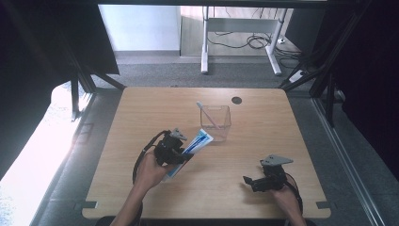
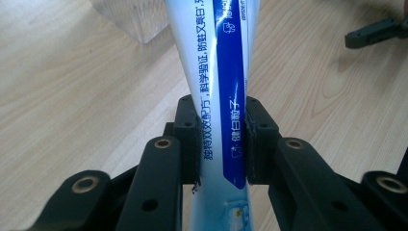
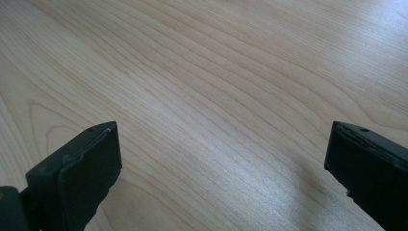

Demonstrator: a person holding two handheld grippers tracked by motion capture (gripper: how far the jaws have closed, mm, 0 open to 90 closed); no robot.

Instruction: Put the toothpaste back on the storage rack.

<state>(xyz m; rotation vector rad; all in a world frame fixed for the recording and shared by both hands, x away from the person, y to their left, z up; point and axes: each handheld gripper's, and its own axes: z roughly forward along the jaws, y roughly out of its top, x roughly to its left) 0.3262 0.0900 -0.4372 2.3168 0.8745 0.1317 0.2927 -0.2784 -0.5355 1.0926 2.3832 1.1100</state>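
Left claw (image 1: pixel 181 151) clamped on tube (image 1: pixel 194 146), long axis running ahead between jaws, far end aimed at cup (image 1: pixel 215 123) just beyond. Right claw (image 1: pixel 256 181) wide, empty, well apart from cup.

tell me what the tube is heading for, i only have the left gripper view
Observer: In the high view the tube points its far end at a clear cup just beyond it.
Operator: anything in the cup already
Observer: Yes, a toothbrush leans in it, head up past the rim.
Operator: is my right gripper holding anything
Observer: No. The right gripper is open over bare table with nothing between the jaws.
Operator: where's it sitting
Observer: Near the table's front right, well apart from the cup, in the high view.
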